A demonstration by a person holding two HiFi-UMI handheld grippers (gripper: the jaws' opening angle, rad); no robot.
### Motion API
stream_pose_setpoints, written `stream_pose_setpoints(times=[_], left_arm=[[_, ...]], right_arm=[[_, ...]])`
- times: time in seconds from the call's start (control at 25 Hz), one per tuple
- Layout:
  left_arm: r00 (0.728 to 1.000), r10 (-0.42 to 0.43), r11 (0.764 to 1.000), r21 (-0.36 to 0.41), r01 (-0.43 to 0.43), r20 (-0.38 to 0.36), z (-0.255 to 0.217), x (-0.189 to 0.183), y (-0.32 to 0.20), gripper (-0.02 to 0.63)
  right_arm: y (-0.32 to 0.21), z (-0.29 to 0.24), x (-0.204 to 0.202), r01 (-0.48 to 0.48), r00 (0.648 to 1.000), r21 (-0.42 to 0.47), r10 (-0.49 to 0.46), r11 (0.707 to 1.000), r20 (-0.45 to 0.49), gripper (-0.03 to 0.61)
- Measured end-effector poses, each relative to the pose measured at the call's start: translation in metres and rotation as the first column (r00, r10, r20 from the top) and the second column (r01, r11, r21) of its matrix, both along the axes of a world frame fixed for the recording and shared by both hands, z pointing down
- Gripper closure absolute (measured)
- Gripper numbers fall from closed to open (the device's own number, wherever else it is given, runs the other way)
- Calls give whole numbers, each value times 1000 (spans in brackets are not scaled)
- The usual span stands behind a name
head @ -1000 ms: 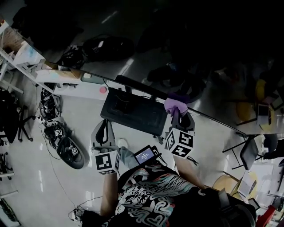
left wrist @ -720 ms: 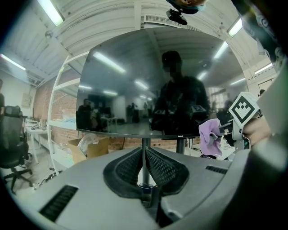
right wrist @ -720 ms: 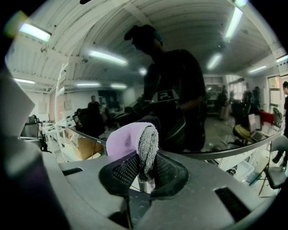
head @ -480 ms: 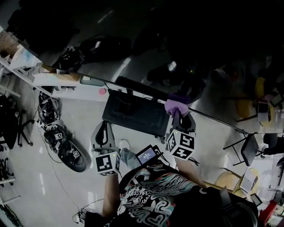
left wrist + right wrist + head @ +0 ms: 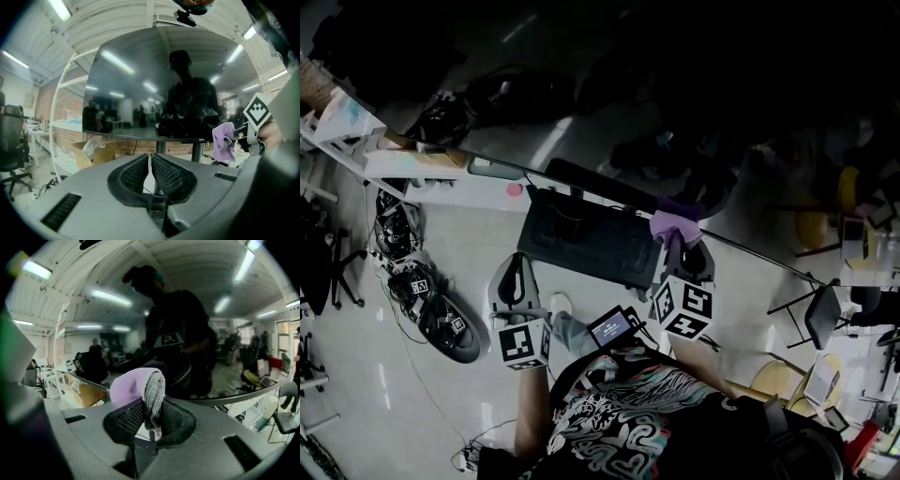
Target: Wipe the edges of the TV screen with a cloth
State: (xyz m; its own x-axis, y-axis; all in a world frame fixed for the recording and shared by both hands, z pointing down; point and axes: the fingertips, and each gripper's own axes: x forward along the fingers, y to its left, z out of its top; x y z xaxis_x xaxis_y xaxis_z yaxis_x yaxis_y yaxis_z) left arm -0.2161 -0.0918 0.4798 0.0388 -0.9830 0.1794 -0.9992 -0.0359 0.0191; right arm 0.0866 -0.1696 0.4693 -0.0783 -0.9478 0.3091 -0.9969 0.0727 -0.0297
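Tool, right gripper view: right gripper (image 5: 149,414), jaws clamped on a folded lilac cloth (image 5: 133,386). The cloth stands up at the lower edge of the TV screen (image 5: 187,324).
Left gripper view: left gripper (image 5: 150,171), jaws together with nothing between them. It is held back from the screen.
Head view: cloth (image 5: 673,225) at the bottom edge, right of the stand base (image 5: 586,239). Contact cannot be confirmed.
Step in hand: probably the bottom-edge wipe.
Next move: press the cloth onto the bezel and slide it along the edge, following the rim and staying off the glass.
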Motion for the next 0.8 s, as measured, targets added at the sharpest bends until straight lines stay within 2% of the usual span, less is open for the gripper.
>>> stream_pose_setpoints(times=[0.44, 0.8], left_arm=[[1000, 12, 1000, 9, -11, -15, 2, -30, -14, 580], [1000, 13, 1000, 1, -13, -12, -1, -70, -29, 580]], right_arm=[[-8, 2, -21, -30, 1000, -16, 30, 999, -2, 499], [-16, 3, -49, -45, 999, -27, 44, 999, -27, 499]])
